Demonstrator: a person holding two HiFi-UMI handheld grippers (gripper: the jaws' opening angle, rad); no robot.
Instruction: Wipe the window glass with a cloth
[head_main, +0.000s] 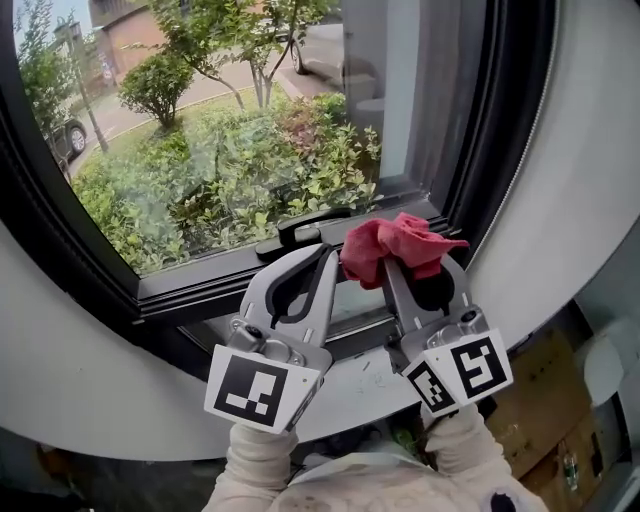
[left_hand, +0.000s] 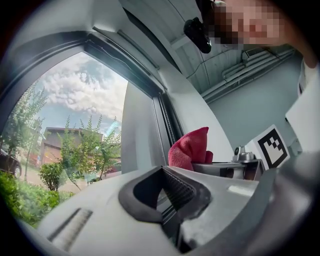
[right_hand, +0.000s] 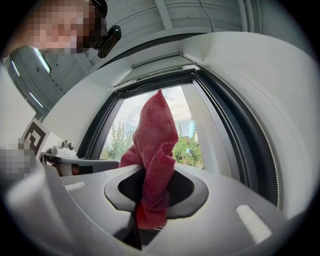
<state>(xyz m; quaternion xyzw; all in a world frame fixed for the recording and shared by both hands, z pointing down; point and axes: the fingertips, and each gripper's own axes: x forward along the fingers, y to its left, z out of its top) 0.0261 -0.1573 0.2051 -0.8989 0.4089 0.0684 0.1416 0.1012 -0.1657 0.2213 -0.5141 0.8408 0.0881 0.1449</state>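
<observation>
The window glass (head_main: 220, 130) fills the upper left of the head view, with green shrubs and a street behind it. A red cloth (head_main: 400, 245) is bunched at the tip of my right gripper (head_main: 402, 264), which is shut on it just below the pane's bottom right corner. In the right gripper view the cloth (right_hand: 155, 145) stands up out of the closed jaws, in front of the glass (right_hand: 187, 135). My left gripper (head_main: 328, 252) is beside it on the left, shut on nothing, its tip near the lower frame. The left gripper view shows the cloth (left_hand: 189, 148) to its right.
A dark window handle (head_main: 305, 228) lies on the lower frame, just beyond both gripper tips. The thick dark frame (head_main: 500, 110) runs up the right side, with white wall (head_main: 590, 180) past it. Cardboard boxes (head_main: 540, 390) are on the floor at lower right.
</observation>
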